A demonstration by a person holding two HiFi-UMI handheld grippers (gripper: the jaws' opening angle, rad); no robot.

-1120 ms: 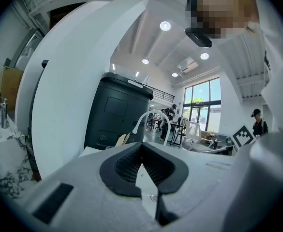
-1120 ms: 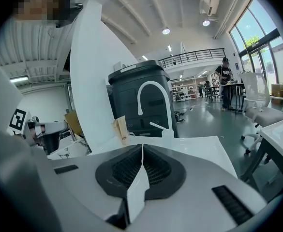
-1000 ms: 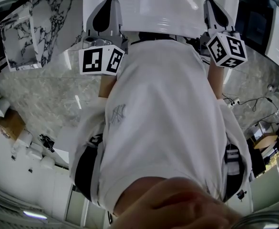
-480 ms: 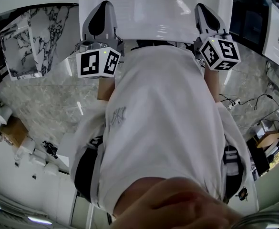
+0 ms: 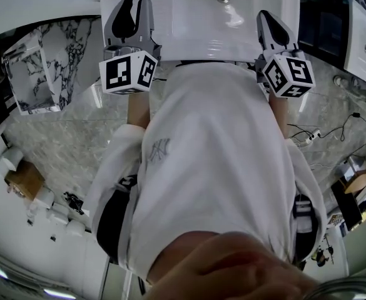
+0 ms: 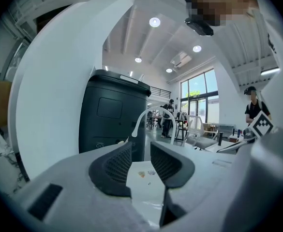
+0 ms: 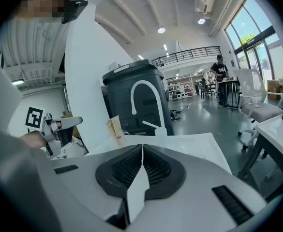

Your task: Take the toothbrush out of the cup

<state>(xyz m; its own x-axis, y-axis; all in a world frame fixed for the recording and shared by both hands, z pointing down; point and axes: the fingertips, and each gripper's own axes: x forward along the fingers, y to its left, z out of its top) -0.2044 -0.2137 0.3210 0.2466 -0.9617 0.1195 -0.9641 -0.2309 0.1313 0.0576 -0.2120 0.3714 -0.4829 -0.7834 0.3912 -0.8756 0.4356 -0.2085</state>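
Left claw has just been opening: pads apart, nothing between them, only the white sink showing beyond. Right claw is clenched, pads meeting on nothing. Both point in over the sink's near rim. So where's the toothbrush? Neither it nor the cup can be made out for sure. The best candidate is a tan thing standing on the sink's back ledge, just left of the faucet in the right gripper view, and it's too small to call. If that's the brush, it stands close to upright with a slight lean to the left, so its long axis is near vertical. I can't tell which end carries the bristles. The dangers from here, as I judge them: a reach across the basin toward something this poorly seen could clip the faucet or nudge the cup off the ledge. A pinch that catches the cup's rim along with the handle would lift both. A pull off the handle's own line could tip the cup, and with the right claw clamped shut, nothing is ready to steady it.
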